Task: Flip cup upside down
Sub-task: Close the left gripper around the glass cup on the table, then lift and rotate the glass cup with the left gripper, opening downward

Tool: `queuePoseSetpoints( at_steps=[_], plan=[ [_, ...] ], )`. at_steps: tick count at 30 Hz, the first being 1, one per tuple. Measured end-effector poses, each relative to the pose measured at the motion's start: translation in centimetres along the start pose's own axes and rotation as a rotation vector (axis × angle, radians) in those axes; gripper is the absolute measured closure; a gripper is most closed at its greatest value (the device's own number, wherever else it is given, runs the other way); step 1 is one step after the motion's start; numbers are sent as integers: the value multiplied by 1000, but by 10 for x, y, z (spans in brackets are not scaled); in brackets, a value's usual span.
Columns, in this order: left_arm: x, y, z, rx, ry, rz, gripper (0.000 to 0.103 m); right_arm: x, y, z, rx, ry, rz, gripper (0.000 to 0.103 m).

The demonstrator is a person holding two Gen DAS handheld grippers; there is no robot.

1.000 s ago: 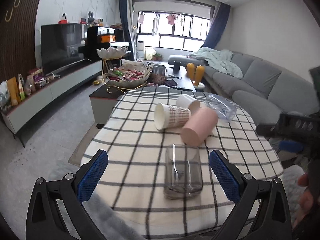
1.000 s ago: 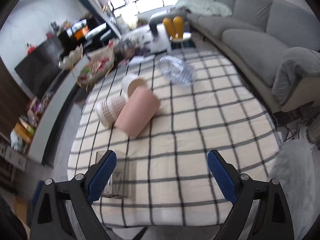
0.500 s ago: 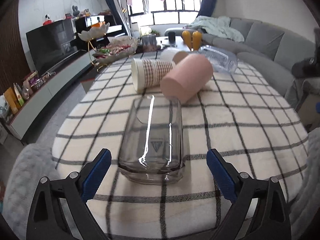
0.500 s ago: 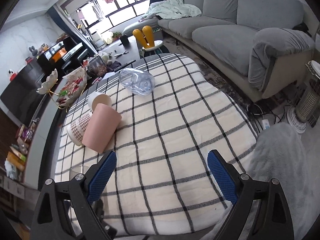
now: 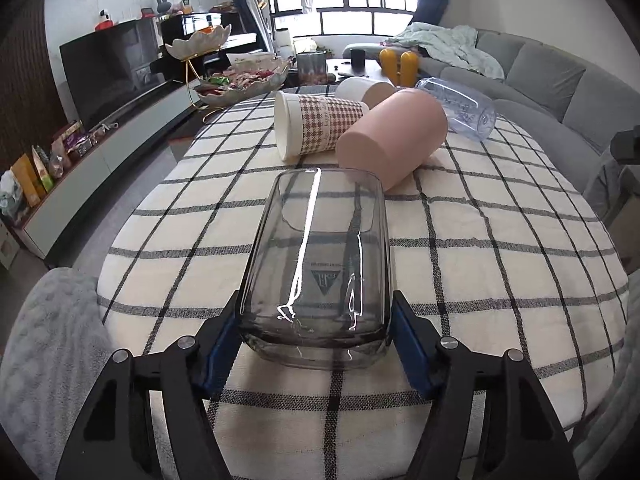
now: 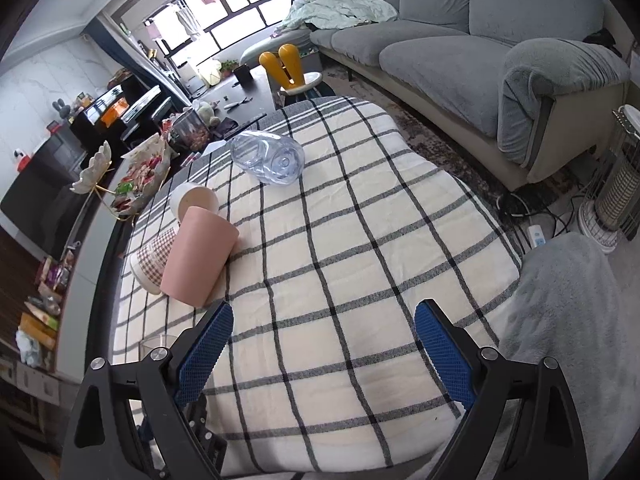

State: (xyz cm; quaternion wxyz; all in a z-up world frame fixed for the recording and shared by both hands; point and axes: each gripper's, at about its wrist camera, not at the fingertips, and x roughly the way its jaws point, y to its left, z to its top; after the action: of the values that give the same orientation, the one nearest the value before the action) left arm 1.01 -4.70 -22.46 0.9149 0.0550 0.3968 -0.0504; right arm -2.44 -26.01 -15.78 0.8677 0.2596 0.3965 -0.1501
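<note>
A clear square glass cup (image 5: pixel 320 264) lies on its side on the checked tablecloth, base toward me. My left gripper (image 5: pixel 316 344) has its blue pads against both sides of the cup's base, shut on it. A sliver of the glass (image 6: pixel 154 344) shows at the left in the right wrist view. My right gripper (image 6: pixel 320 352) is open and empty above the table's near right part.
A pink cup (image 5: pixel 394 136), a houndstooth paper cup (image 5: pixel 316 124), a white paper cup (image 5: pixel 364 90) and a clear plastic cup (image 5: pixel 460 110) lie on their sides at the far end. The table (image 6: pixel 360 240) edge is near; a grey sofa (image 6: pixel 500 48) stands right.
My left gripper has moved forward and closed its pads onto the glass cup's base. My right gripper has shifted slightly and stays open.
</note>
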Motion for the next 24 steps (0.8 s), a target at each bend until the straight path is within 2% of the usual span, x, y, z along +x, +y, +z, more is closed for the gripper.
queuePoseSetpoints(
  at_steps=[3,5,11,14,15,17,19,24],
  plan=[
    [-8,-1,5,16,-27,-7,35,-2,1,0,-5,-5,9,11],
    [-11,0,10,32,-11,-23,35,-5,3,1,-9,-9,17,11],
    [-17,16,36,33,72,-6,36,-21,14,7,-30,-46,56,11],
    [-19,17,54,72,134,-28,36,-33,22,12,-46,-73,82,11],
    [-19,15,59,94,167,-30,36,-36,24,13,-47,-78,91,11],
    [-17,16,71,111,273,-70,36,-43,26,19,-40,-82,104,11],
    [-14,14,83,145,378,-80,36,-47,26,24,-19,-72,113,10],
    [-5,7,108,209,562,-116,36,-51,28,45,27,-12,105,10]
  ],
)
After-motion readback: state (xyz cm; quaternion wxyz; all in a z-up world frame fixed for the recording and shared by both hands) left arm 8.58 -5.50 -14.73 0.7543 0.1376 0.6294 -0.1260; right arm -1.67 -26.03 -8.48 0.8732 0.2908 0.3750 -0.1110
